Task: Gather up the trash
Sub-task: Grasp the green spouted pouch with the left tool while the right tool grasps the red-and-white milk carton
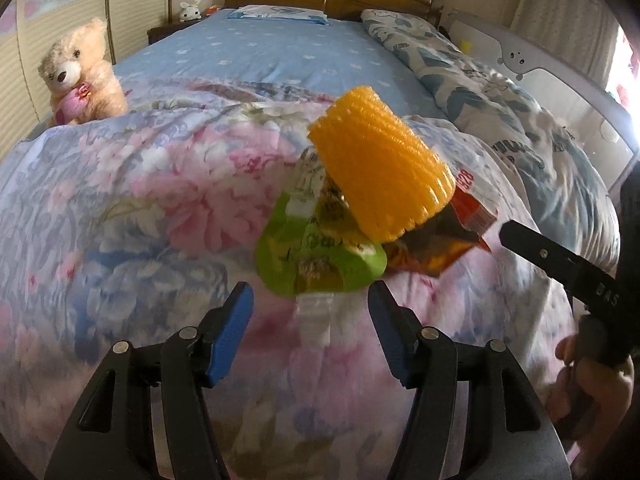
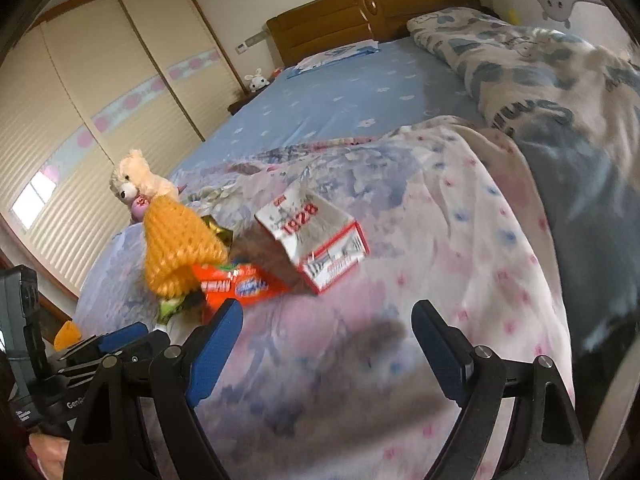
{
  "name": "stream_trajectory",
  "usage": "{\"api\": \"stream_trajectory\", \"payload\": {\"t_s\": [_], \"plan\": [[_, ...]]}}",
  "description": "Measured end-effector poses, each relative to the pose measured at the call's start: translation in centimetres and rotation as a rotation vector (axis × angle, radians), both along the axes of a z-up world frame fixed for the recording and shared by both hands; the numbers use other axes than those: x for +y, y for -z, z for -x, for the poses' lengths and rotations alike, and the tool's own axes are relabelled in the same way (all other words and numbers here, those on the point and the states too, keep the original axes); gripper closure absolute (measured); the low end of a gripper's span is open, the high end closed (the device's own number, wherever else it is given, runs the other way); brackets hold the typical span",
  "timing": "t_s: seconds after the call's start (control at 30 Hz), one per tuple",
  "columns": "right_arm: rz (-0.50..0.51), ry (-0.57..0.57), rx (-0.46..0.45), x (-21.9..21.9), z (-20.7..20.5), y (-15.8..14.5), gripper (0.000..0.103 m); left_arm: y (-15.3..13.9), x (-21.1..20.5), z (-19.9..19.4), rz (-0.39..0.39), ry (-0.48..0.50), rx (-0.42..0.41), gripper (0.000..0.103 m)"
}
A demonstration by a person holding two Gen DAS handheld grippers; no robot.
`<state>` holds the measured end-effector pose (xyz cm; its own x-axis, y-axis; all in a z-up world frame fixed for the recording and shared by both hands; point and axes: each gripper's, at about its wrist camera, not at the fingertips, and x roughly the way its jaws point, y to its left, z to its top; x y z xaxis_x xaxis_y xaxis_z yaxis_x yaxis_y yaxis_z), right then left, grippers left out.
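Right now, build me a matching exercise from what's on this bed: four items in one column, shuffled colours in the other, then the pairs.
Items:
1. foam fruit net
2. teddy bear
3. flat pouch
4. bed sheet

Colours:
A. light blue
B. green
C. orange-yellow
D. cream

Pairs: 1-C, 2-D, 3-B, 4-A

We hold our left gripper (image 1: 310, 320) low and level, its 2 blue-padded fingers (image 1: 232, 332) spread apart with nothing between them. Our right gripper (image 2: 328, 344) is likewise spread wide and holds nothing. Our right hand (image 1: 588, 384) grips its handle just beside the left gripper.
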<state>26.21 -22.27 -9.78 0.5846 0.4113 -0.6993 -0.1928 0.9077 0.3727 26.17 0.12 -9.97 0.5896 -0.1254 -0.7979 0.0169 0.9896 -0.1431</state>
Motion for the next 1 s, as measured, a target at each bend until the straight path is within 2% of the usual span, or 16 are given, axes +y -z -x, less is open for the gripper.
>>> {"api": "stream_trajectory", "payload": {"t_s": [0.33,0.4,0.47,0.57,0.7,0.87,1.0], "plan": [[0.086,-0.094,-0.011,2.4,-4.3,0.5,0.016,0.9,-0.7,-1.4,-0.026,0.032,-0.002,0.044],[0.101,-0.106,-0.005,2.7,-4.7,0.6,0.02,0.8,-1.0,-1.3,-0.036,0.045,-0.014,0.066],[0.126,-0.112,0.0,3.1,-4.7,0.8,0.049,0.7,-1.2,-1.3,-0.038,0.059,-0.017,0.078],[0.129,-0.119,0.008,3.1,-4.1,0.8,0.048,0.5,-1.3,-0.8,-0.036,0.074,-0.026,0.087],[0.105,-0.107,0.007,2.5,-2.0,0.6,0.049,0.1,-1.2,0.9,-0.01,0.075,-0.032,0.087],[0.042,-0.04,0.005,0.4,1.6,0.1,0.049,-0.4,-1.5,3.5,0.019,0.086,-0.037,0.087],[0.009,0.003,-0.003,-1.0,4.1,-0.5,0.05,-0.6,-1.5,5.6,0.079,0.099,-0.03,0.087]]}}
